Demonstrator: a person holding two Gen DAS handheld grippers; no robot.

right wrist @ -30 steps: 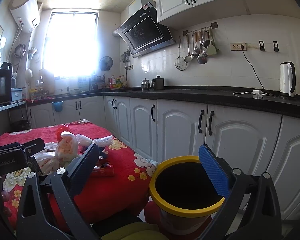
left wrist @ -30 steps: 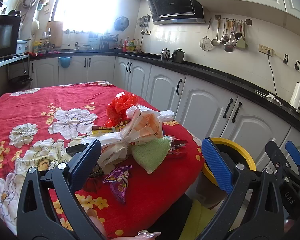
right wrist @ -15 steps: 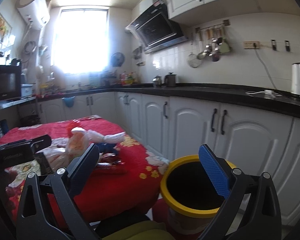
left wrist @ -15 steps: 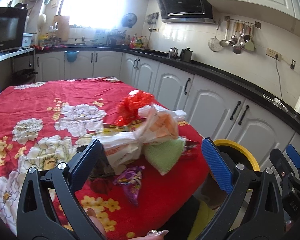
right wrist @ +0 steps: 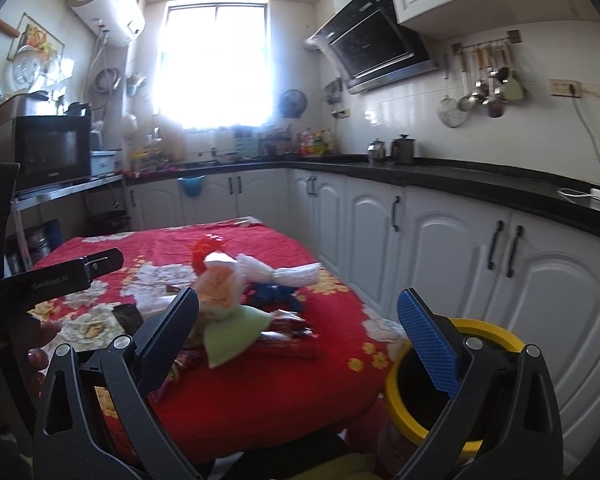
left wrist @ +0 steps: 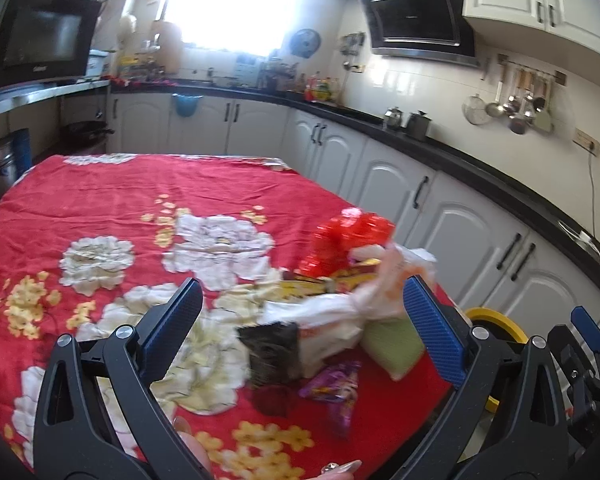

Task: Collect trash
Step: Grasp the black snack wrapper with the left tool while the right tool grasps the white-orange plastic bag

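A heap of trash lies at the near right corner of the red flowered table [left wrist: 100,208]: a red plastic bag [left wrist: 342,240], a tied white and orange bag [left wrist: 340,316], a green pouch [left wrist: 392,346], a dark wrapper [left wrist: 272,354] and a purple wrapper [left wrist: 334,386]. My left gripper [left wrist: 300,328] is open and empty, just short of the heap. My right gripper [right wrist: 300,328] is open and empty, off the table's corner; the heap [right wrist: 228,300] lies ahead on its left. A yellow-rimmed bin [right wrist: 460,384] stands on the floor to its right, also in the left wrist view [left wrist: 496,328].
White cabinets [right wrist: 440,248] under a black counter [right wrist: 480,184] run along the right and the back. A kettle and a pot [right wrist: 392,148] stand on the counter. A microwave [left wrist: 40,40] sits on a shelf at the left. The table's far part shows only the cloth.
Both views have swung left towards the table. The heap now sits between the left gripper's fingers in its view, and the bin has slid to the right edge in both views.
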